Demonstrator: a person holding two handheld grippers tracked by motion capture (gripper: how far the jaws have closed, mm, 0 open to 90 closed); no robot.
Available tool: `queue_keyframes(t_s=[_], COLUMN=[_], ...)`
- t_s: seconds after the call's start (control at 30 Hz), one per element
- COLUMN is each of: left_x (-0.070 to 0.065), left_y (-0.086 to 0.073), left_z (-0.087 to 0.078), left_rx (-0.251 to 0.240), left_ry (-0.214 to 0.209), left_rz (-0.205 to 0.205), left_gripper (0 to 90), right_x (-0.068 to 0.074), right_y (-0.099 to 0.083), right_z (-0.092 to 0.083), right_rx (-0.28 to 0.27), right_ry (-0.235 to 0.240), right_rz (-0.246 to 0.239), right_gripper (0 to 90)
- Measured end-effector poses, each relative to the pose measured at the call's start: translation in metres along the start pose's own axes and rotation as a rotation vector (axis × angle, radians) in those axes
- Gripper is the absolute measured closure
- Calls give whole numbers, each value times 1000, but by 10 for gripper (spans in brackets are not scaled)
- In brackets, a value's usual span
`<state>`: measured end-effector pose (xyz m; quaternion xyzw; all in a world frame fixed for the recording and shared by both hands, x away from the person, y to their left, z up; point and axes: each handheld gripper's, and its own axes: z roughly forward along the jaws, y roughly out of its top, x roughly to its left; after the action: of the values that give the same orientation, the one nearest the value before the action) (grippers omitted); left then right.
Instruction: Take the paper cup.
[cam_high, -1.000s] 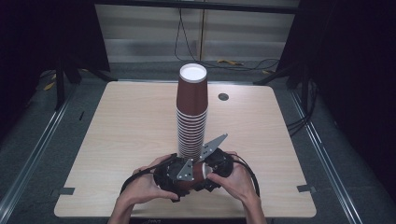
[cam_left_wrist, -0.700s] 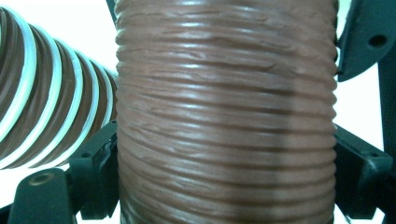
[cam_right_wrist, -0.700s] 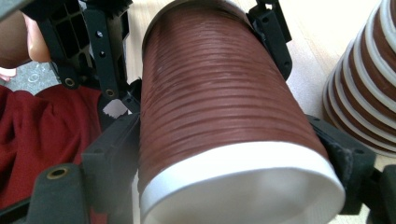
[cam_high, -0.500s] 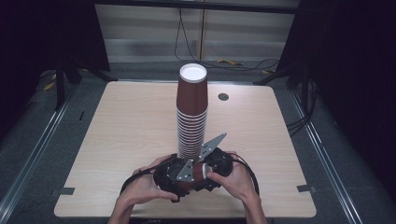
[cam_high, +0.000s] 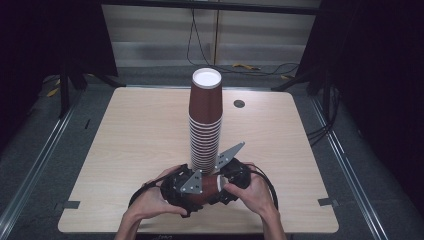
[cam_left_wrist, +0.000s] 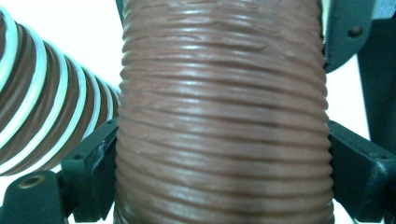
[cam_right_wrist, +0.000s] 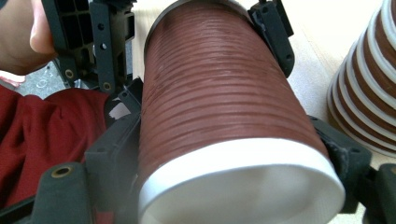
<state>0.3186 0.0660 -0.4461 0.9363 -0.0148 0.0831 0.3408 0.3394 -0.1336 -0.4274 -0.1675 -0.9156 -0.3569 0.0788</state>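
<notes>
Left hand-held gripper (cam_high: 197, 192) and right hand-held gripper (cam_high: 220, 186) sit jaw to jaw at the near edge of the worktop (cam_high: 125, 145), one brown ribbed paper cup (cam_high: 209, 186) lying on its side between them. In the left gripper view the cup's wall (cam_left_wrist: 222, 121) runs straight up between the two black jaws; jaws have just been opening, both flank the cup at its sides, can't tell whether the pads press on it. In the right gripper view the cup (cam_right_wrist: 219, 121) points its white rim and open mouth at the camera, both jaws hard against the wall just behind the rim, so the right one is clamped on it. Far end of the cup sits between the other gripper's jaws. Tall stack of cups (cam_high: 205, 120) stands upside down on the worktop just beyond the grippers, close beside the held cup, apart from it. Red cloth (cam_right_wrist: 51, 135) shows at left in the right gripper view.
</notes>
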Motion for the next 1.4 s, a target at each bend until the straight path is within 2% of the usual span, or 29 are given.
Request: queue_keyframes(t_s=[0.03,0.1,0.23,0.33,0.73,1.07,1.1,1.2,1.27,1.37,1.4], left_x=[0,1,1,2,2,3,3,4,5,7,7], left_y=[-1,-2,-4,-4,-9,-11,-11,-11,-12,-15,-16], left_z=[-1,-3,-3,-5,-8,-13,-14,-17,-24,-29,-31], left_rx=[-8,-6,-32,-37,-134,-181,-187,-240,-296,-324,-324], left_ry=[-5,1,-2,-3,2,18,12,15,23,16,15], left_rz=[-5,14,2,12,28,42,34,13,8,-13,-14], left_gripper=[107,108,109,110,112,113,113,123,163,156,156], right_x=[0,1,2,1,1,1,1,1,1,0,0], right_y=[0,0,0,0,-1,-1,-1,0,0,-4,-5], right_z=[0,-1,-1,-1,-5,-6,-6,-6,-5,-8,-10], right_rx=[-5,-4,-7,-9,-20,-23,-21,-17,10,-38,-36], right_ry=[2,-1,-4,-5,0,-1,-1,-2,-32,-13,-30], right_rz=[-2,-2,-2,-4,1,0,-1,-2,5,1,8], right_gripper=[205,206,211,211,214,215,215,214,214,213,213])
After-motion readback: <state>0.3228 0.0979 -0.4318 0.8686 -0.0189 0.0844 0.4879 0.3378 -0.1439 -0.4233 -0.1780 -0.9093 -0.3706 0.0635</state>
